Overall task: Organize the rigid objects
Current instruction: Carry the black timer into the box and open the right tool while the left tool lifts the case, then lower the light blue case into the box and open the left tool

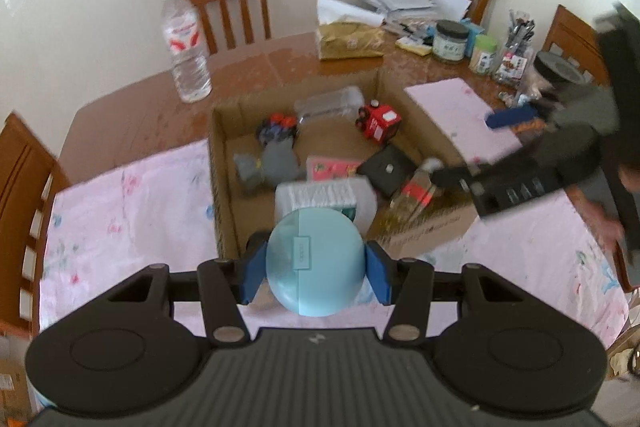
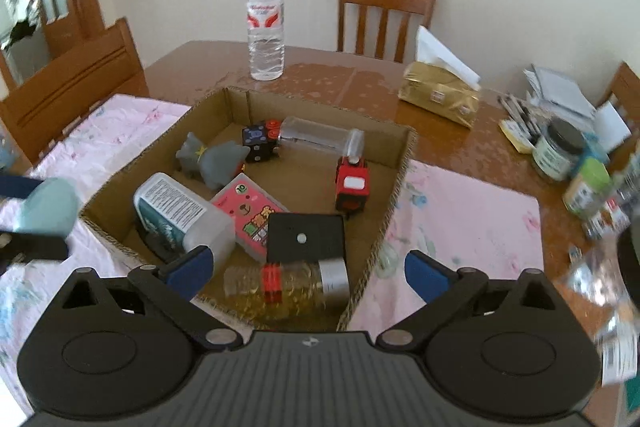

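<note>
left gripper (image 1: 316, 267) clenched on a pale blue round case (image 1: 315, 261), blue pads pressed to its two sides; case held in the air just short of the near wall of the cardboard box (image 1: 218, 187). right gripper (image 2: 308, 269) released, jaws spread wide with nothing between them, poised over the box's near corner. box sits on a pink cloth (image 2: 460, 227) on the wooden table (image 2: 320, 75). inside the box: white jar with printed label (image 2: 180, 215), pink card box (image 2: 252, 217), black square block (image 2: 306, 239), amber bottle with red band (image 2: 280, 285), red toy truck (image 2: 352, 187), grey figure (image 2: 216, 159), clear tube (image 2: 320, 137). water bottle (image 2: 265, 23) upright beyond the box.
</note>
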`<action>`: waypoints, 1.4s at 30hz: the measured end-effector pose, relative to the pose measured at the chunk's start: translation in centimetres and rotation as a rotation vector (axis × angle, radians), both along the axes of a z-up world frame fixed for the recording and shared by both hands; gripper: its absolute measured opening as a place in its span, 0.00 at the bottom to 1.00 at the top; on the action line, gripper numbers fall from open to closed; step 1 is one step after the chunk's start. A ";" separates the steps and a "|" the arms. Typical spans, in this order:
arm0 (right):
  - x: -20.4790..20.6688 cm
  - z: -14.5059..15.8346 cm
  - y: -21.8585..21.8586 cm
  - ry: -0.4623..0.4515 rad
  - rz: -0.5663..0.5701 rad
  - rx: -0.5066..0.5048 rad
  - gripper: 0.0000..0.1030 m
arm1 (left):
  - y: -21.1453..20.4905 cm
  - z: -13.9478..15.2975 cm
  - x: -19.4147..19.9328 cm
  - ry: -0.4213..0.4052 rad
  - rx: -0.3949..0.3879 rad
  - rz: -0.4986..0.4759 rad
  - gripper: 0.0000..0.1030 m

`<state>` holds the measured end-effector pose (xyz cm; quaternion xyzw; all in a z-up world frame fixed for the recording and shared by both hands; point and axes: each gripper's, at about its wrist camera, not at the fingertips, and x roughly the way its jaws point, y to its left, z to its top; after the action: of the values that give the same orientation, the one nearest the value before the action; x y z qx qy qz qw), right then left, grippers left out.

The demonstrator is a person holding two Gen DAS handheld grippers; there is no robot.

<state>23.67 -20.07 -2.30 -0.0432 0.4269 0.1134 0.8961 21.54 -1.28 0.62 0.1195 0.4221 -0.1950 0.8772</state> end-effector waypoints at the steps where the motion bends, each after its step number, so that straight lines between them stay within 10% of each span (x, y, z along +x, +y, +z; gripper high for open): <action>1: -0.5 0.2 -0.2 0.002 -0.013 0.013 1.00 | -0.3 0.3 0.4 -0.003 -0.001 -0.008 0.50; 10: -4.6 1.5 -1.2 -0.015 -0.078 0.056 1.00 | -4.7 0.7 7.1 -0.008 -0.020 -0.110 0.50; 25: -8.3 3.0 -3.0 -0.041 -0.235 0.030 1.00 | -9.1 -6.8 15.3 0.109 0.101 -0.150 0.51; 32: -8.9 3.5 -2.7 -0.048 -0.237 0.026 1.00 | -8.0 -4.8 14.0 -0.043 0.082 -0.108 0.89; 42: -7.9 4.2 -1.1 -0.028 -0.235 -0.016 1.00 | -3.9 2.0 6.8 -0.233 -0.013 0.007 0.97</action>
<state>15.77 -21.16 1.88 -0.0016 0.4176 0.0034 0.9086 28.30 -5.19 2.63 0.1343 0.3164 -0.1793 0.9218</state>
